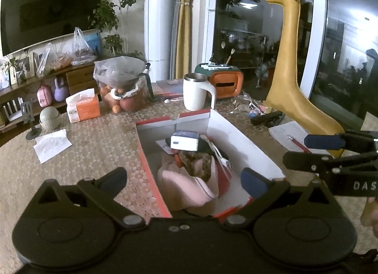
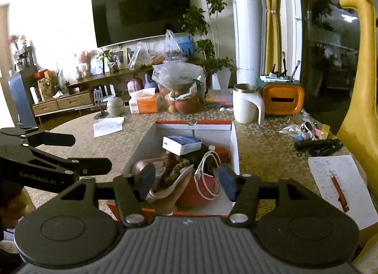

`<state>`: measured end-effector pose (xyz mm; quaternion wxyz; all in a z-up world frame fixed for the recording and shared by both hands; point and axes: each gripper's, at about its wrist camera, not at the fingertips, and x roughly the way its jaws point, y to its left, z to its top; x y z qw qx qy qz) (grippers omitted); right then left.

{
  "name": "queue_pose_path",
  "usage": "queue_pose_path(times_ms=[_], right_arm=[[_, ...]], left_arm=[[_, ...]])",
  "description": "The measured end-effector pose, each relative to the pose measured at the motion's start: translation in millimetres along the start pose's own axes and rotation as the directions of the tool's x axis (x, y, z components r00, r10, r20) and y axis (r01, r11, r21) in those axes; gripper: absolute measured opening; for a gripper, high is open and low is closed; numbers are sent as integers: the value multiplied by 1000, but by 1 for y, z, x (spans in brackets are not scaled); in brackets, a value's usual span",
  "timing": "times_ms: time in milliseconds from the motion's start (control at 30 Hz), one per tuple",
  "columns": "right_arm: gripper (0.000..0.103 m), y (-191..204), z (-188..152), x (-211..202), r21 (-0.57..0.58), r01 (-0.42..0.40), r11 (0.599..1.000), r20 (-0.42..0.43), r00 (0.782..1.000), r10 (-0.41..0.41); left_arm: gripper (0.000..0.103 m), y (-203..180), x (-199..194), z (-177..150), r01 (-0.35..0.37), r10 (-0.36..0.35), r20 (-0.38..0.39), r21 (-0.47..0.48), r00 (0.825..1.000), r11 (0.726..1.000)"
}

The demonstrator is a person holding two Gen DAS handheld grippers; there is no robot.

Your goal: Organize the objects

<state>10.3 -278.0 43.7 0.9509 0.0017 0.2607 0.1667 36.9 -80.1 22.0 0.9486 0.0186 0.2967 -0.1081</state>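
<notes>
1. Cardboard box (image 2: 232, 146), white inside with a red rim, open on the table (image 1: 94, 146); it holds the gathered objects.
2. Contents: small blue-and-white carton (image 2: 181, 144) on top, white charging cable (image 2: 208, 170), pink pouch (image 1: 189, 184), other items half hidden.
3. Handling, as judged: the carton is light and stiff, best pinched across its short sides; the cable and pouch are limp and may snag.
4. Left gripper (image 1: 183, 177): jaws spread wide, empty, over the box.
5. Right gripper (image 2: 186, 179): jaws parted, nothing pinched, above the contents.
</notes>
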Motion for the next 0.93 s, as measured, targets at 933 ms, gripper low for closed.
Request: queue_pose_path(times_ms=[933], right_arm=[[98,4,-23,-23,75,57,996,61,996,-62]], left_arm=[[102,-8,-3,-15,48,-49,-19,-28,999,998]])
